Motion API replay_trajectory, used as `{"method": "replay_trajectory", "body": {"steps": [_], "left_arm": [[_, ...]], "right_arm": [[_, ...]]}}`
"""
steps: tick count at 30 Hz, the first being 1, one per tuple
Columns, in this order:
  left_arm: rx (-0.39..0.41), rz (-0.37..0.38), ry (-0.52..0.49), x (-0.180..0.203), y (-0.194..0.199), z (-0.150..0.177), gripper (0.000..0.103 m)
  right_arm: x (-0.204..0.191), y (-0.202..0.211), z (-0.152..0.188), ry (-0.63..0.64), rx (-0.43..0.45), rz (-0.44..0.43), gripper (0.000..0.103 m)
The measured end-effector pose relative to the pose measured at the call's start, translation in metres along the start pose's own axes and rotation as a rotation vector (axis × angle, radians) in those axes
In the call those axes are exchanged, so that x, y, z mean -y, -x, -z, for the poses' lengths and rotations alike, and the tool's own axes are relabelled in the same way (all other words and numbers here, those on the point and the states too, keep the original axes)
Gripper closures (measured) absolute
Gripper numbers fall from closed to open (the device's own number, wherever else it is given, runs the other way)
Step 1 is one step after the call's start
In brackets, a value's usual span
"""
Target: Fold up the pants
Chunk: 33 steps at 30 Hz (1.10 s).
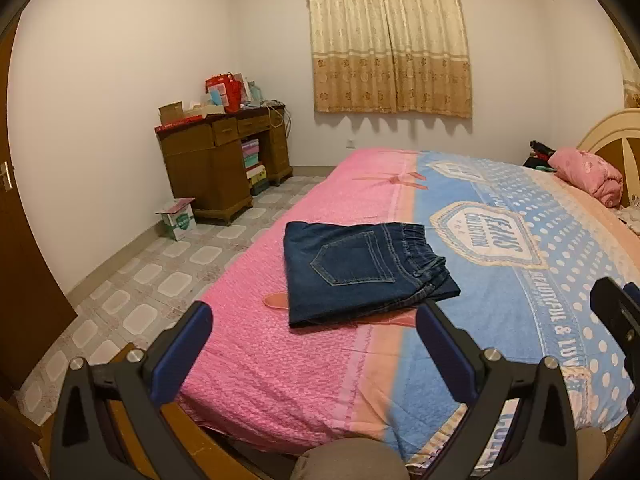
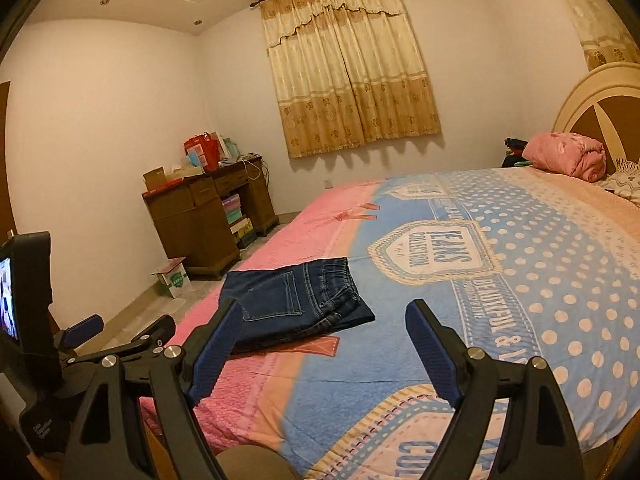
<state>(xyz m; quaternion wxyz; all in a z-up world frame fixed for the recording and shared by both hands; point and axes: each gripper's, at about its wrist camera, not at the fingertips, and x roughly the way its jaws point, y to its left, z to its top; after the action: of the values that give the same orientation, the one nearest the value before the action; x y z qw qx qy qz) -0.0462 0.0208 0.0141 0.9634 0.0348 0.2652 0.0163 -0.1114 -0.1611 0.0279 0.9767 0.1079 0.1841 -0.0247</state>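
Observation:
Dark blue denim pants (image 1: 360, 268) lie folded into a compact rectangle on the pink and blue bedspread (image 1: 280, 340), back pocket up, elastic waistband toward the right. In the right wrist view the same folded pants (image 2: 296, 304) sit left of centre. My left gripper (image 1: 316, 316) hovers open in front of the pants, nothing between its blue pads. My right gripper (image 2: 324, 312) is also open and empty, held above the bed's near edge, apart from the pants. The left gripper (image 2: 120, 326) shows at the left of the right wrist view.
A brown wooden desk (image 1: 224, 160) piled with boxes stands against the far wall, a small cardboard box (image 1: 178, 218) on the tiled floor beside it. A rolled pink quilt (image 1: 588, 176) lies by the headboard (image 2: 592, 100). Curtains (image 1: 388, 36) hang behind.

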Motion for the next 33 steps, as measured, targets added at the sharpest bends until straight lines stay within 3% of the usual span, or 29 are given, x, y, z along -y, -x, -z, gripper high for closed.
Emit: {"method": "replay_trajectory", "body": {"steps": [33], "left_arm": [[0.006,-0.039,-0.006,0.004,0.01,-0.008,0.0]], "right_arm": [[0.014,-0.001,-0.006,-0.043,-0.023,-0.017,0.018]]}}
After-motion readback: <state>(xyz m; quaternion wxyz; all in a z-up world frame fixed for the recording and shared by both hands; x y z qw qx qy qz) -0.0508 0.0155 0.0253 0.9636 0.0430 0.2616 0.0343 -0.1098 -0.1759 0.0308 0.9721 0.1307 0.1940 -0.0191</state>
